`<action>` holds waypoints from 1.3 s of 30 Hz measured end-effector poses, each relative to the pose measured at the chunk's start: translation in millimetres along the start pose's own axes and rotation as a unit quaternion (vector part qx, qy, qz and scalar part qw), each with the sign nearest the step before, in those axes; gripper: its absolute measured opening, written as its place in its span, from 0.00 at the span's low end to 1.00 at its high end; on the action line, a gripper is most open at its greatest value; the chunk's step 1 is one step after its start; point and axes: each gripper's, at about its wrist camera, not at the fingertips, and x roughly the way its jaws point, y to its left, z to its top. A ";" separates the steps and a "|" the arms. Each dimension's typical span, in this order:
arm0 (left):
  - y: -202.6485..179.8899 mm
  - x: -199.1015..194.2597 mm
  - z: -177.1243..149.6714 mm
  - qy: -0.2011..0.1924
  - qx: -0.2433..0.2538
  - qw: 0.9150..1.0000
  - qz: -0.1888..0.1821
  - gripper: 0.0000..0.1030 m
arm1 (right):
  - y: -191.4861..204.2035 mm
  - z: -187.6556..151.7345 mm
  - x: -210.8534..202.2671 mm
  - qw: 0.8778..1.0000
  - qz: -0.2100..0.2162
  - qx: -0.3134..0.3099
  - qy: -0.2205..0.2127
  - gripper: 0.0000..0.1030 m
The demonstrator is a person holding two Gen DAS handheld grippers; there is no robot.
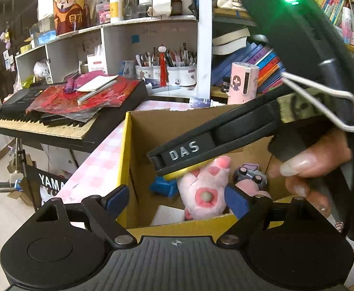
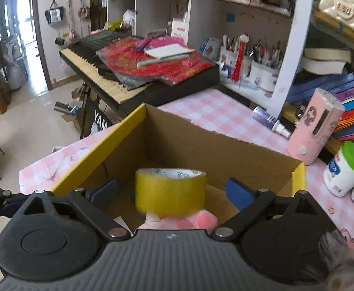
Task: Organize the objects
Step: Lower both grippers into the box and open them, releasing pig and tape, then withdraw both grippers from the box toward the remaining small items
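Observation:
An open cardboard box (image 1: 126, 145) with yellow outer sides stands on the pink checked table; it also shows in the right wrist view (image 2: 215, 143). Inside lie a pink plush paw (image 1: 201, 191), a small purple toy car (image 1: 249, 174), a blue toy (image 1: 163, 186) and a white card (image 1: 167, 215). A yellow tape roll (image 2: 169, 191) rests on the plush paw (image 2: 201, 220), between the open fingers of my right gripper (image 2: 172, 194), apart from both pads. My left gripper (image 1: 177, 198) is open and empty over the box's near edge. The right gripper's body (image 1: 201, 145) reaches over the box.
A keyboard (image 2: 104, 72) piled with red packets stands left of the table. White shelves with pen cups (image 1: 167, 70) and stacked books (image 2: 346, 101) line the back. A pink bottle (image 2: 315, 126), a spray bottle (image 2: 271, 121) and a green-capped jar (image 2: 344, 169) stand right of the box.

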 end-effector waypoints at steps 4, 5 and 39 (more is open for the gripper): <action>3.4 -14.4 -0.2 -0.017 -0.010 1.000 -0.005 0.86 | -1.2 -6.2 -30.6 0.999 -0.019 0.019 -0.045 0.95; 4.9 -18.5 -0.3 -0.020 -0.015 1.000 -0.003 0.87 | -2.4 -8.7 -40.9 0.997 -0.027 0.028 -0.059 0.95; 43.4 -137.2 -84.7 -0.019 -0.085 0.996 -0.020 0.93 | 124.4 -165.2 -167.7 0.986 -0.138 0.083 -0.039 0.95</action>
